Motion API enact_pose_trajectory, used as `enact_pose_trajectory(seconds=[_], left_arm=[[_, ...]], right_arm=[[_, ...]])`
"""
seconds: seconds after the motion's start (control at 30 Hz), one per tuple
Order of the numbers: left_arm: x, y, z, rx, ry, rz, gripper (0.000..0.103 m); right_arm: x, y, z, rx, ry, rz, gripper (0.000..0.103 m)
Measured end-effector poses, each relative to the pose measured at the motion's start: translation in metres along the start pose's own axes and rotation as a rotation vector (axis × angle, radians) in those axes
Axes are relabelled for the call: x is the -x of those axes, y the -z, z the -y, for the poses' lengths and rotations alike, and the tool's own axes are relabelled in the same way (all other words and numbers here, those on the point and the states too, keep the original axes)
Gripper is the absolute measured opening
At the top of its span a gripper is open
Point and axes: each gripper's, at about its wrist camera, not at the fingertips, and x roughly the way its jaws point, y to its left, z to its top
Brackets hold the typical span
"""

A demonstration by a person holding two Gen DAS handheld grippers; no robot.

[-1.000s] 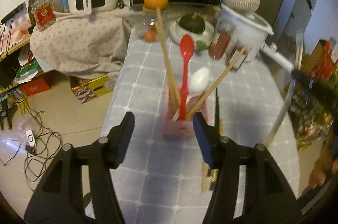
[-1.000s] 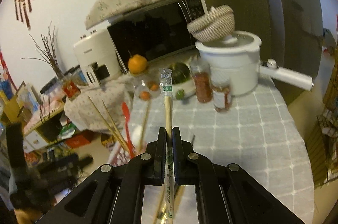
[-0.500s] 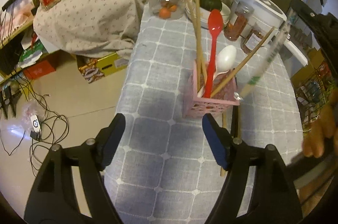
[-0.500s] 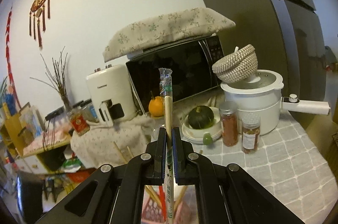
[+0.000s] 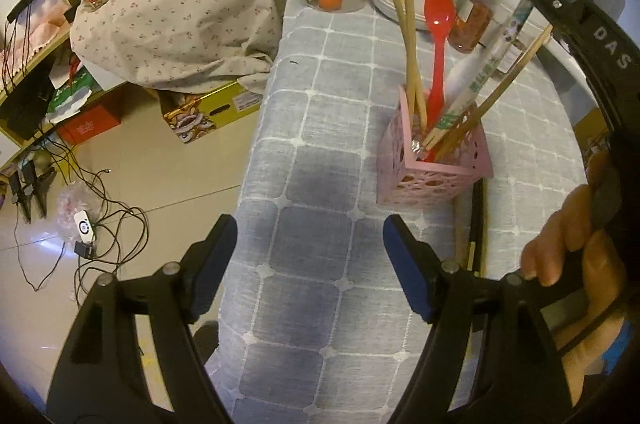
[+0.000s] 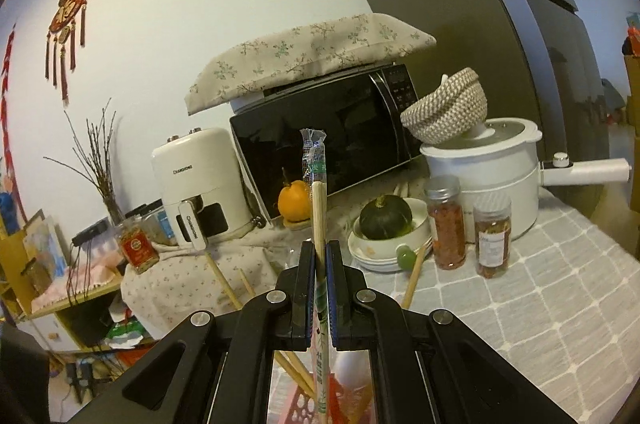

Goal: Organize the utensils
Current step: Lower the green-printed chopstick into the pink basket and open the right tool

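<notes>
A pink perforated holder (image 5: 432,164) stands on the grey checked tablecloth (image 5: 312,284) with a red spoon (image 5: 438,24), a white spoon and wooden chopsticks (image 5: 406,4) in it. My left gripper (image 5: 310,240) is open just short of the holder and to its left, with nothing between its fingers. My right gripper (image 6: 319,264) is shut on a pair of wrapped chopsticks (image 6: 318,208), held almost upright. In the left wrist view the wrapped chopsticks (image 5: 484,72) slant down with their lower end inside the holder. More chopsticks (image 5: 464,240) lie flat on the cloth beside the holder.
At the table's far end stand a microwave (image 6: 328,132), a white air fryer (image 6: 196,180), a white pot (image 6: 492,172) with a woven basket on it, two spice jars (image 6: 446,224) and a bowl with a green squash (image 6: 384,216). The table's left edge (image 5: 256,128) drops to a floor with cables.
My left gripper's jaws have spread wider and drawn back from the holder. My right gripper has carried the wrapped chopsticks over the holder, and their lower end now sits in it.
</notes>
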Motion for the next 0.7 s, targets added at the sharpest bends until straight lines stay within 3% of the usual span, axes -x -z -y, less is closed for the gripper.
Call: enact_pose_trajectory(seconds=[0.17, 0.27, 0.43, 0.7], left_arm=[[-0.001, -0.003, -0.005, 0.015, -0.004, 0.005, 0.076], [-0.001, -0.003, -0.005, 0.021, 0.006, 0.011, 0.076], [0.001, -0.003, 0.000, 0.023, 0.032, 0.015, 0.076], [0.006, -0.002, 0.008, 0.019, 0.050, 0.032, 0.080]], right_arm=[[-0.005, 0.009, 0.006, -0.028, -0.028, -0.043, 0.010], [-0.004, 0.011, 0.014, -0.045, -0.035, -0.062, 0.032], [0.006, 0.001, 0.015, -0.022, -0.037, -0.060, 0.038], [0.036, -0.036, 0.018, 0.025, -0.053, -0.058, 0.062]])
